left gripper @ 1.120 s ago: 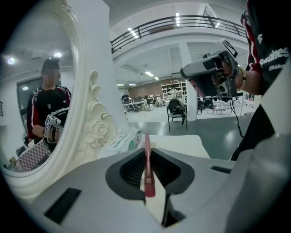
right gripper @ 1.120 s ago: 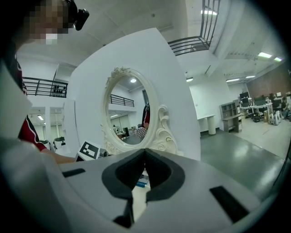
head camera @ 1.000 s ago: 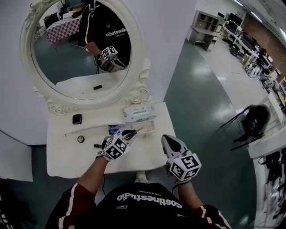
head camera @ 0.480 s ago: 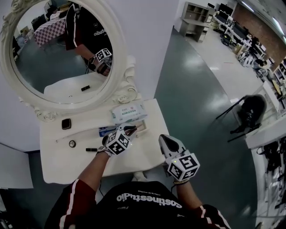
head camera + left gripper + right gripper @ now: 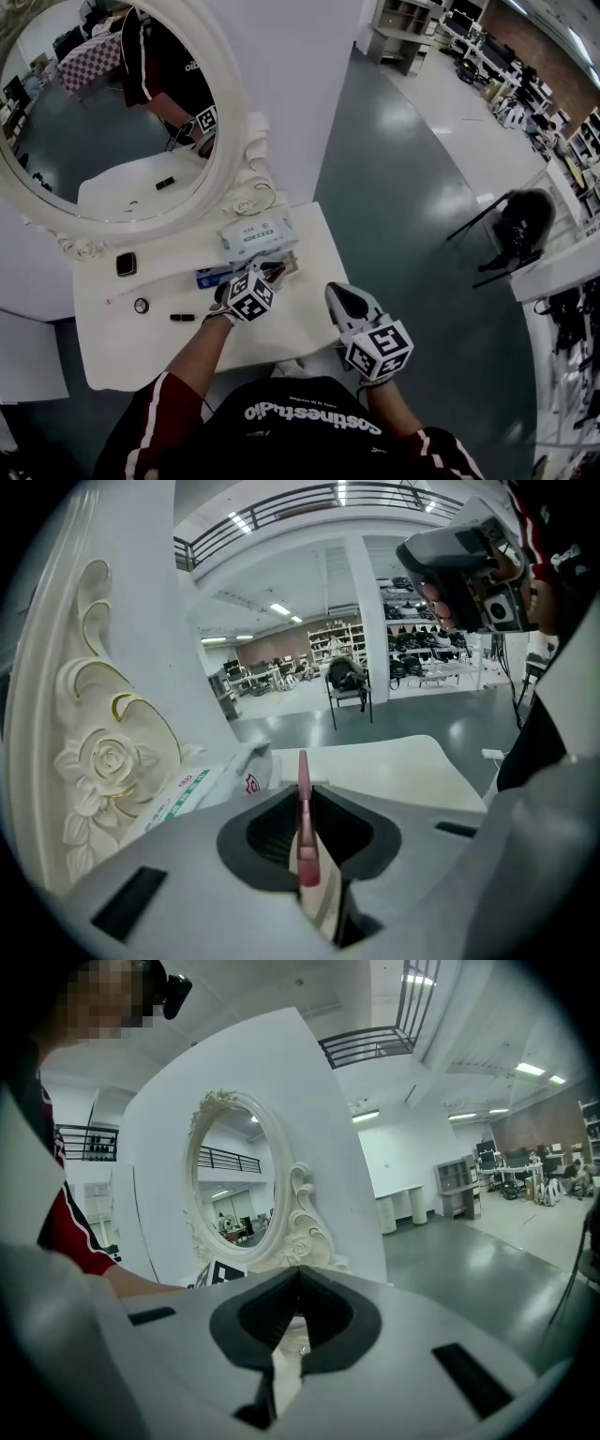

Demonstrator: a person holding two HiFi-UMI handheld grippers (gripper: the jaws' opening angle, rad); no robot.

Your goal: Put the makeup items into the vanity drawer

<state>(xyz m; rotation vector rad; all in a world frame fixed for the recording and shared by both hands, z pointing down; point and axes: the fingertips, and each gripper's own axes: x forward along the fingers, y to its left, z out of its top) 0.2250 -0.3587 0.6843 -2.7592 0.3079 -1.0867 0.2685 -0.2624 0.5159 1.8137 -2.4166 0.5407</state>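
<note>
My left gripper hovers over the right part of the white vanity top, just in front of the wipes pack. Its jaws are shut on a slim pink makeup stick, which stands on edge between the pads and pokes out past the tips. On the left part of the vanity top lie a black compact, a small round item, a black lipstick tube and a blue packet. My right gripper is shut and empty, off the vanity's front right corner.
A large oval mirror in an ornate white frame stands at the back of the vanity. A long white stick lies across the vanity top. Green floor stretches to the right, with a dark chair far off.
My left gripper has sunk toward the vanity top and moved closer to the wipes pack, still carrying the pink stick. The right gripper has hardly shifted.
</note>
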